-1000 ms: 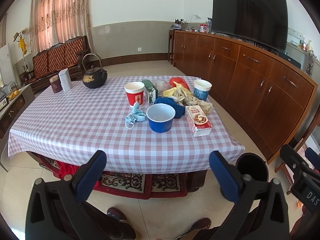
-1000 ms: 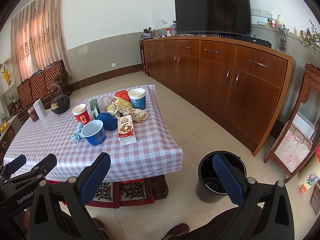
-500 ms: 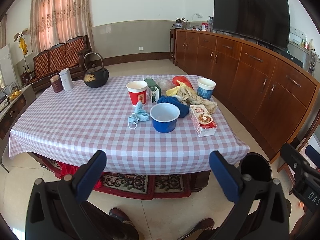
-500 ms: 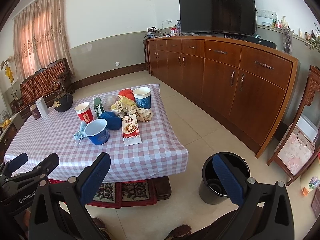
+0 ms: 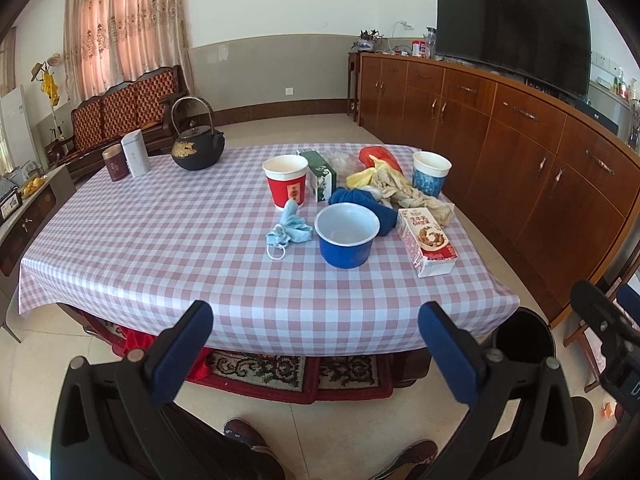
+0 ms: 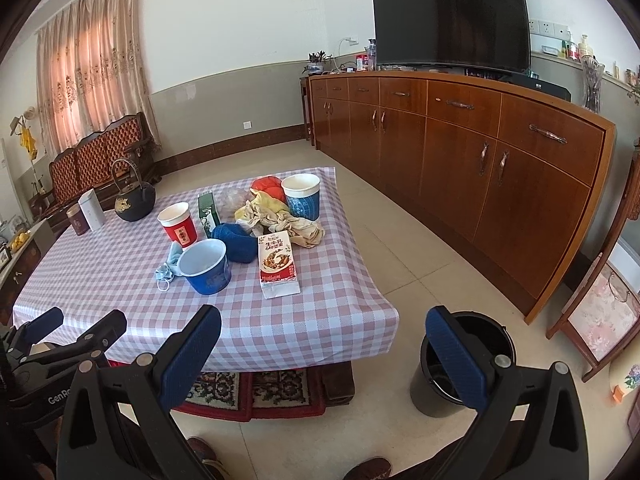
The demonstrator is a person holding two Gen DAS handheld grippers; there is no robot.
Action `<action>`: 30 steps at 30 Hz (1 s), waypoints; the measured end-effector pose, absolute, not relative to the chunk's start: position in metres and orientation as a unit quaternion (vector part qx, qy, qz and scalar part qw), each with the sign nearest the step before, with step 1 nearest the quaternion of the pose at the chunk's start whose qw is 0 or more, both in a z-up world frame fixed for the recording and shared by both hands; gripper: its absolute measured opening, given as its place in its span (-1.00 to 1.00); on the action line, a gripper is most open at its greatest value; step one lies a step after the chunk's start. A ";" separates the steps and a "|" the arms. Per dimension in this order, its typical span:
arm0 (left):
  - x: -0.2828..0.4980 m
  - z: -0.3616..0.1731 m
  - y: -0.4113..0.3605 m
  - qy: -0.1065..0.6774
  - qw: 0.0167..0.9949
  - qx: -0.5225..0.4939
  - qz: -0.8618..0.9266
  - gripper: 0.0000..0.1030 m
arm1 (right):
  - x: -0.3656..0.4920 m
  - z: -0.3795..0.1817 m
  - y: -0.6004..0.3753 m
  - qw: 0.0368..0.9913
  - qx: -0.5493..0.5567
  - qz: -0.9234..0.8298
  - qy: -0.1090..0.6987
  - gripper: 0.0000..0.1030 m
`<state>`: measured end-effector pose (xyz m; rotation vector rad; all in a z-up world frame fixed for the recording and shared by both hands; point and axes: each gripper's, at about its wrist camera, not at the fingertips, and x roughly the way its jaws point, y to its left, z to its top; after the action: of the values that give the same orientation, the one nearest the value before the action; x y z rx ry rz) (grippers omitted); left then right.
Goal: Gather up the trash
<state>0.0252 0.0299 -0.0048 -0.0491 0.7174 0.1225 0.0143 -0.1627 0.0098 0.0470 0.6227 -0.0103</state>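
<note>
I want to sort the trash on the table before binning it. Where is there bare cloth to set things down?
The table's whole left half is bare check cloth, bordered by the kettle and two tins at the far edge and the face mask to the right. A bare strip also runs along the near edge. The right side is crowded: cups, blue bowl, rags, milk carton.

A bowl (image 5: 346, 235) is set near the table's (image 5: 160, 240) front edge, with a face mask (image 5: 289, 231) just left of it and a carton (image 5: 426, 241) laid to its right. Two cups (image 5: 287, 187) (image 5: 430, 173) and crumpled wrappers (image 5: 400, 192) are gathered behind. A kettle (image 5: 197, 148) is placed toward the far left corner. A bin (image 6: 460, 360) is stood on the floor off the front right corner.
</note>
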 end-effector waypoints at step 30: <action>0.116 -0.062 0.028 0.376 0.925 -0.009 0.053 1.00 | 0.119 -0.050 -0.151 0.938 0.028 0.023 0.346 1.00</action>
<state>0.1160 0.0277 -0.0617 -0.0189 0.7721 0.1090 0.1186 -0.1510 -0.0495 0.0571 0.7069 0.0466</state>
